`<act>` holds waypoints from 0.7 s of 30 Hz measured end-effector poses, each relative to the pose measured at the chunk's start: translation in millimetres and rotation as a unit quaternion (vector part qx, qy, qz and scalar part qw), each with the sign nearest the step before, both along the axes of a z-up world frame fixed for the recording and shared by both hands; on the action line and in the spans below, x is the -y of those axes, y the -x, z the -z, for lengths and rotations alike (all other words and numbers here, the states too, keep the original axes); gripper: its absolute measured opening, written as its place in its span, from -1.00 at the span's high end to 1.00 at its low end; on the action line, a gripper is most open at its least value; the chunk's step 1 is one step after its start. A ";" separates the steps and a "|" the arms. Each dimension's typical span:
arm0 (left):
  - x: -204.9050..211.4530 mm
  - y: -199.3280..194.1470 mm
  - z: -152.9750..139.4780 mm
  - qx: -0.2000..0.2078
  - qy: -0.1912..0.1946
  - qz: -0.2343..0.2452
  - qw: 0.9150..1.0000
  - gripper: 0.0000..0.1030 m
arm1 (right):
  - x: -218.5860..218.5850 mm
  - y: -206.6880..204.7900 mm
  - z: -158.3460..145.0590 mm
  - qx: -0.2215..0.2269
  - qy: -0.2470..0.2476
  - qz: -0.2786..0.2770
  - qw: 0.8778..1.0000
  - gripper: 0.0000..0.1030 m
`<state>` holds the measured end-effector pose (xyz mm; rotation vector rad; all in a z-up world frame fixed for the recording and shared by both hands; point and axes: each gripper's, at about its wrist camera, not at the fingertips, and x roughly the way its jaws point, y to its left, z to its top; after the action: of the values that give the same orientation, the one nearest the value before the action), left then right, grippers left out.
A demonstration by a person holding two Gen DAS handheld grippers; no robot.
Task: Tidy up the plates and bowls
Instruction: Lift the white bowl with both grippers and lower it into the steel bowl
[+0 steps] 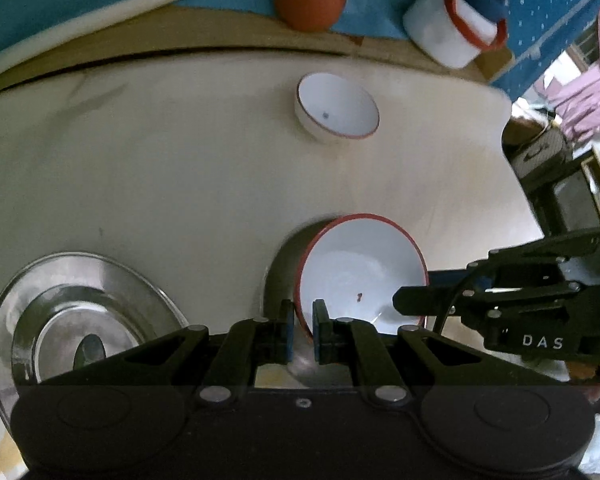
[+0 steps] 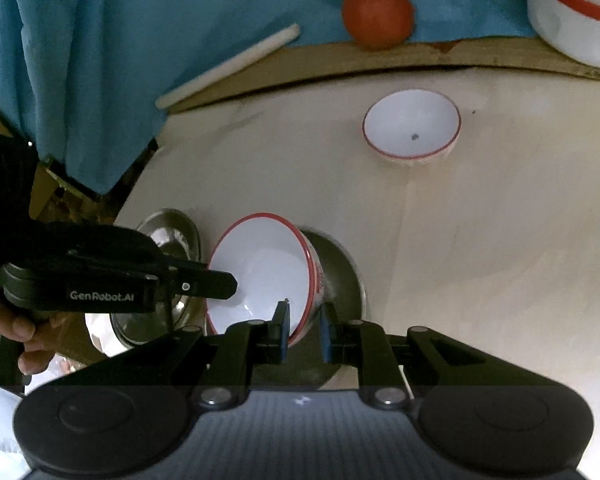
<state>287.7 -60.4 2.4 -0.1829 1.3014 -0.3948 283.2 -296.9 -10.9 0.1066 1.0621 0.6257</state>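
Left wrist view, left to right: shows one steel plate (image 1: 80, 320) flat at the near left, bare worktop (image 1: 180, 160) beyond it, then the large bowl (image 1: 360, 276), red-rimmed and tipped on edge over a second steel plate (image 1: 278, 272). Left gripper (image 1: 304, 332) with fingers (image 1: 287, 332) clamped on the bowl's near rim, one inside, one outside. Right gripper (image 1: 398, 304) reaching in from the right, tips at the opposite rim. Small bowl (image 1: 336, 108) upright farther back, well apart. Only here: the worktop's right edge and clutter past it.

Right wrist view, left to right: only here, a hand (image 2: 16, 332) on the left gripper (image 2: 232, 284) handle, and the worktop's left edge beside a hanging blue cloth (image 2: 100, 60). Then first plate (image 2: 160, 240), large bowl (image 2: 260, 268), second plate (image 2: 340, 272) beneath it. Right gripper (image 2: 304, 332) closed on the bowl's wall. Wide bare worktop (image 2: 480, 260) to the right; small bowl (image 2: 412, 124) behind.
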 end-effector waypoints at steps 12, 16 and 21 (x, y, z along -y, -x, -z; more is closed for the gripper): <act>10.4 -2.6 11.0 -0.017 -0.014 0.008 1.000 0.81 | -0.6 -0.6 10.0 -0.021 0.009 -0.002 1.000 0.65; 15.5 -4.8 14.8 -0.023 -0.018 0.010 1.000 0.79 | -1.7 -4.6 14.2 -0.028 0.011 -0.002 1.000 0.65; 16.5 -6.8 16.7 -0.026 -0.018 0.011 0.999 0.79 | -5.4 -9.2 17.1 -0.034 0.012 -0.004 0.999 0.61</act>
<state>294.5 -76.8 -14.3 -0.1492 1.3618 -0.3875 292.5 -291.4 -28.0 0.1024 1.1361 0.6200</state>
